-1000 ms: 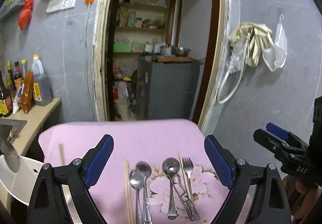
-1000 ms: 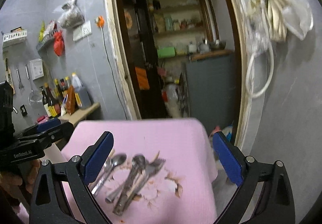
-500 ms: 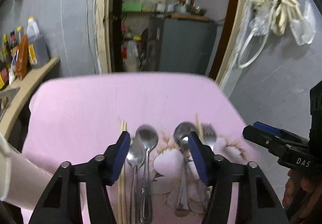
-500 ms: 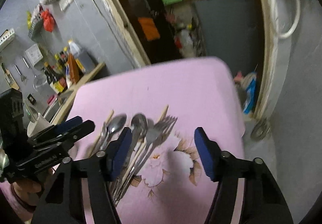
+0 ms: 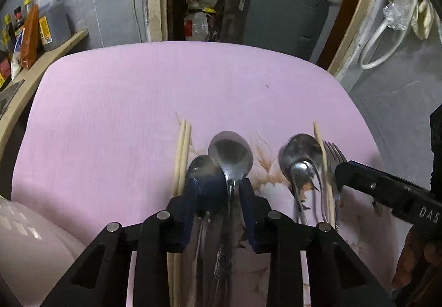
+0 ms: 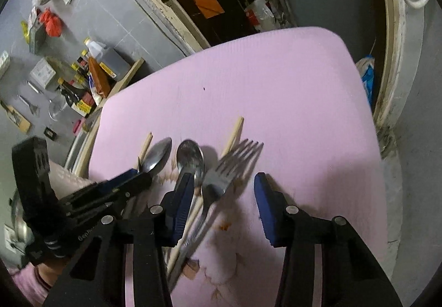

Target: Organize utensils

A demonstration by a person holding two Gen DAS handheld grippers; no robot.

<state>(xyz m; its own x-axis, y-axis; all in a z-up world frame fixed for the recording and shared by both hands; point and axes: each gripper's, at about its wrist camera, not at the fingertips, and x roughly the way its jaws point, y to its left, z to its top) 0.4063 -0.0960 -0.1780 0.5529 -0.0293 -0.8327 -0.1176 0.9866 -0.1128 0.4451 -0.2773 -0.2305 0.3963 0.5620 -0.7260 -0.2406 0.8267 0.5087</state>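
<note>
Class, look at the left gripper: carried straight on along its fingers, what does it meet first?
Probably the two spoons lying between the closing fingers of the left gripper, then the pink mat; depth is uncertain.

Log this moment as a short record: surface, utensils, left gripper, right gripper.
surface: pink cloth with flower print
utensils: chopstick pair at the left; two spoons side by side; another spoon, a single chopstick and a fork bunched together
left gripper: closing, the two spoons between its fingers
right gripper: closing, the fork between its fingers
</note>
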